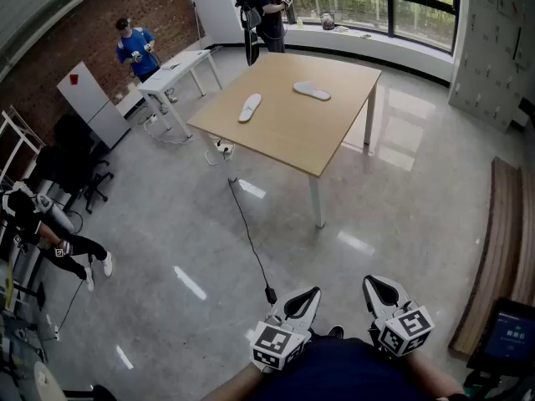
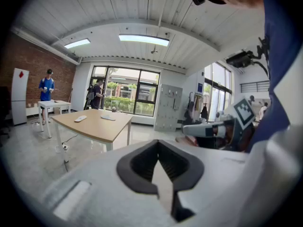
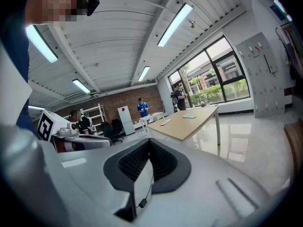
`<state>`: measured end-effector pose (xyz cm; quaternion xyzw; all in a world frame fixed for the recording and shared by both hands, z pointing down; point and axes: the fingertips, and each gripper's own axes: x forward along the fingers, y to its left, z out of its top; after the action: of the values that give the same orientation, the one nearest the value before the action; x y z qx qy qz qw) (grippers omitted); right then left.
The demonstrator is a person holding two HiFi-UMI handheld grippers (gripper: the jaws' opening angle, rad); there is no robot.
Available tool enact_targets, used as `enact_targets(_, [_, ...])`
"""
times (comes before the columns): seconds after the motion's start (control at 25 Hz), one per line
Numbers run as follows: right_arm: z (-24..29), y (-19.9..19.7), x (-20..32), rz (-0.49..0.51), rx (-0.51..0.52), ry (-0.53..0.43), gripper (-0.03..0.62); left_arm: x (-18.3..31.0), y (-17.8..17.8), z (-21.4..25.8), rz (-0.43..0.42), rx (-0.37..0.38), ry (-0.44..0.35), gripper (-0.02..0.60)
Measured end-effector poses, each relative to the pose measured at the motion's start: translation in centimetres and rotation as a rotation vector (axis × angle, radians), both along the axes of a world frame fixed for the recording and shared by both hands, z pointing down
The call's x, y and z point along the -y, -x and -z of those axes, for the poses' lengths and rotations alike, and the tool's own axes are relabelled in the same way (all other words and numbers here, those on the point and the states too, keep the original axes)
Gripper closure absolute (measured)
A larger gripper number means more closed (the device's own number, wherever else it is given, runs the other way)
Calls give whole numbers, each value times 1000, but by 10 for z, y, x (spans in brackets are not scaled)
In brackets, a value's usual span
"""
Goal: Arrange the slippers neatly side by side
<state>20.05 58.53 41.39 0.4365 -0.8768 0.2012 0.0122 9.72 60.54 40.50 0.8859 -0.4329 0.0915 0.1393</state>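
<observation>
Two white slippers lie apart on the light wooden table [image 1: 276, 136] far ahead: one [image 1: 250, 107] toward its left side, the other [image 1: 312, 91] nearer the far edge, at different angles. Both show small in the left gripper view, slipper [image 2: 80, 119] and slipper [image 2: 108, 117], and in the right gripper view, slipper [image 3: 165, 122] and slipper [image 3: 189, 116]. My left gripper [image 1: 311, 293] and right gripper [image 1: 373, 283] are held close to my body over the floor, well short of the table. Both are shut with nothing between the jaws.
A black cable [image 1: 247, 232] runs across the grey floor from the table toward me. A white desk [image 1: 180, 69] with a person in blue [image 1: 135, 50] stands at the back left, another person [image 1: 263, 11] stands by the window, and a third [image 1: 42, 232] is at the left. A wooden bench [image 1: 506, 249] lines the right.
</observation>
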Motion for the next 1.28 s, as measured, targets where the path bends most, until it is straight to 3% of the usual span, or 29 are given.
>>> enact_targets(0.4, [-4, -14, 6, -39, 16, 3, 583, 9, -3, -8, 11, 23, 24, 578])
enact_targets(0.72, [-5, -39, 34, -124, -7, 15, 583, 41, -23, -12, -51, -6, 56, 578])
enact_targets(1.04, [-17, -34, 101, -160, -39, 57, 583, 113, -17, -31, -87, -51, 103, 578])
enact_targets(1.28, [-18, -3, 151, -150, -95, 74, 583, 164, 17, -38, -66, -114, 122, 578])
